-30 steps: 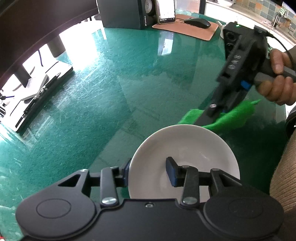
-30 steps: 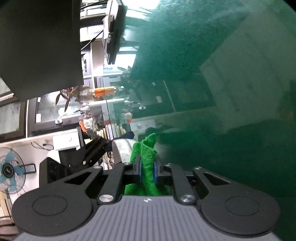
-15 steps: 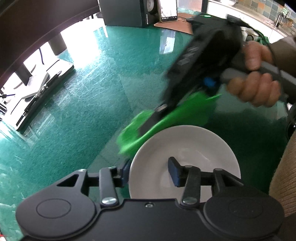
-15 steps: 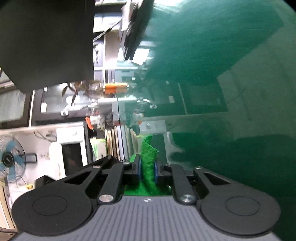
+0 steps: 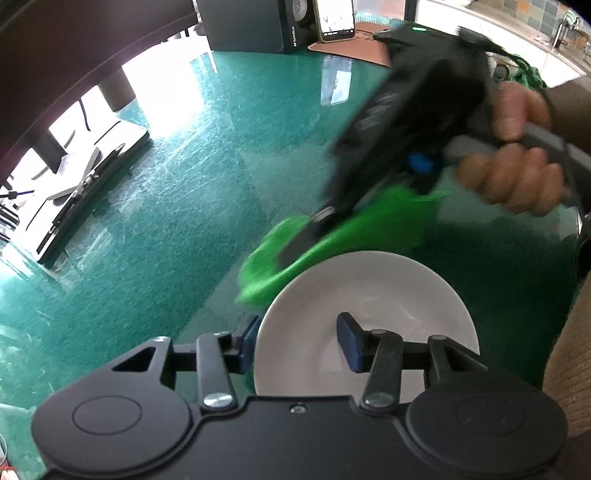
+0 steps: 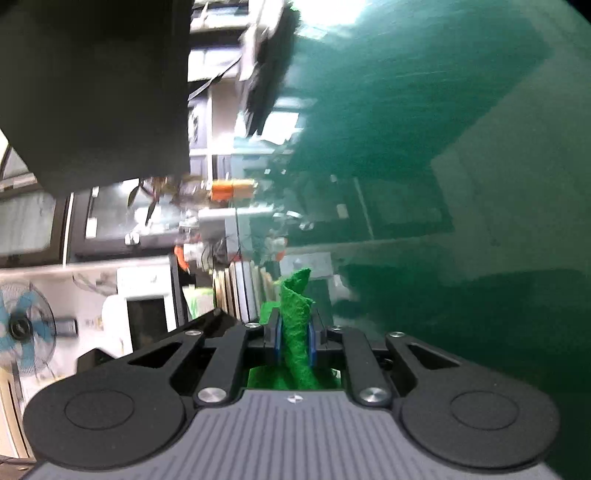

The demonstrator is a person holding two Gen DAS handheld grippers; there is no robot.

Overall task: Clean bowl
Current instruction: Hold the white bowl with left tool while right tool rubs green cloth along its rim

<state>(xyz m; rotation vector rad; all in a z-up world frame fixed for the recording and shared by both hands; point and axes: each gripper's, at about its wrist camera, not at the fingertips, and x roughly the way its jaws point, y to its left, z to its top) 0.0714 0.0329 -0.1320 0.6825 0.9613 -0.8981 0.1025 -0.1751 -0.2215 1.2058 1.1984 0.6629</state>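
A white bowl (image 5: 388,295) sits on the green glass table in the left wrist view. My left gripper (image 5: 299,341) is shut on the bowl's near-left rim, one finger outside and one inside. My right gripper (image 5: 295,254) is shut on a green cloth (image 5: 343,236) and hangs just beyond the bowl's far-left rim, blurred by motion. In the right wrist view the same gripper (image 6: 294,339) pinches the folded green cloth (image 6: 295,317) between its blue pads; the bowl is out of that view.
The green glass table (image 5: 184,206) stretches ahead. A laptop stand (image 5: 85,192) lies at its left. A black speaker (image 5: 255,26), a phone (image 5: 334,18) and a brown mat (image 5: 351,40) stand at the back. A chair arm (image 5: 569,369) is at the right.
My right gripper has swung the cloth from the bowl's right-back side across to its far-left rim. The left gripper and the bowl have stayed put.
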